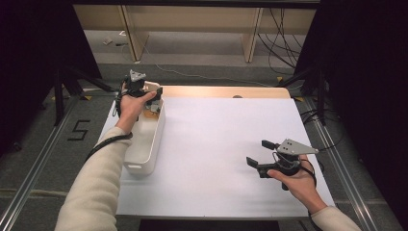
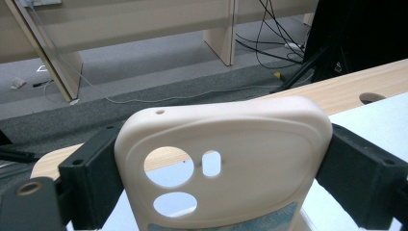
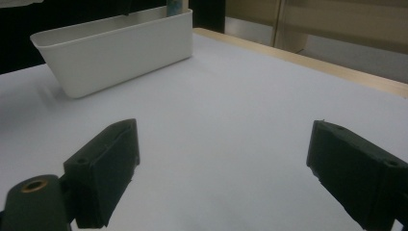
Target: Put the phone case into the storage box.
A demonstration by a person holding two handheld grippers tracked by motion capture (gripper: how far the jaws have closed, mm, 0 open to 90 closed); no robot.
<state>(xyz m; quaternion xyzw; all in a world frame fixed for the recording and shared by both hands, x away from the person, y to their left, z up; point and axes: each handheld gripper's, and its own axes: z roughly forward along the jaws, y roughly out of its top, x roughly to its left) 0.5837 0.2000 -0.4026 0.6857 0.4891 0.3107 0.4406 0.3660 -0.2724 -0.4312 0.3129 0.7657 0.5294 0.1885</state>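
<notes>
A cream phone case [image 2: 250, 144] with camera cut-outs stands upright between the jaws of my left gripper [image 2: 226, 163], and both black pads press on its side edges. In the high view the left gripper [image 1: 153, 92] holds the phone case [image 1: 152, 85] over the far end of a white bin [image 1: 144, 154] at the table's left. My right gripper [image 1: 262, 153] rests low over the white table top [image 1: 216, 144] at the front right. In the right gripper view its jaws [image 3: 226, 147] stand wide apart with nothing between them.
The long white bin [image 3: 120, 48] lies along the table's left edge. A wooden strip [image 1: 216, 91] with a round hole runs along the far edge. Beyond it are the floor, cables and wooden furniture legs. Black stands flank the table on both sides.
</notes>
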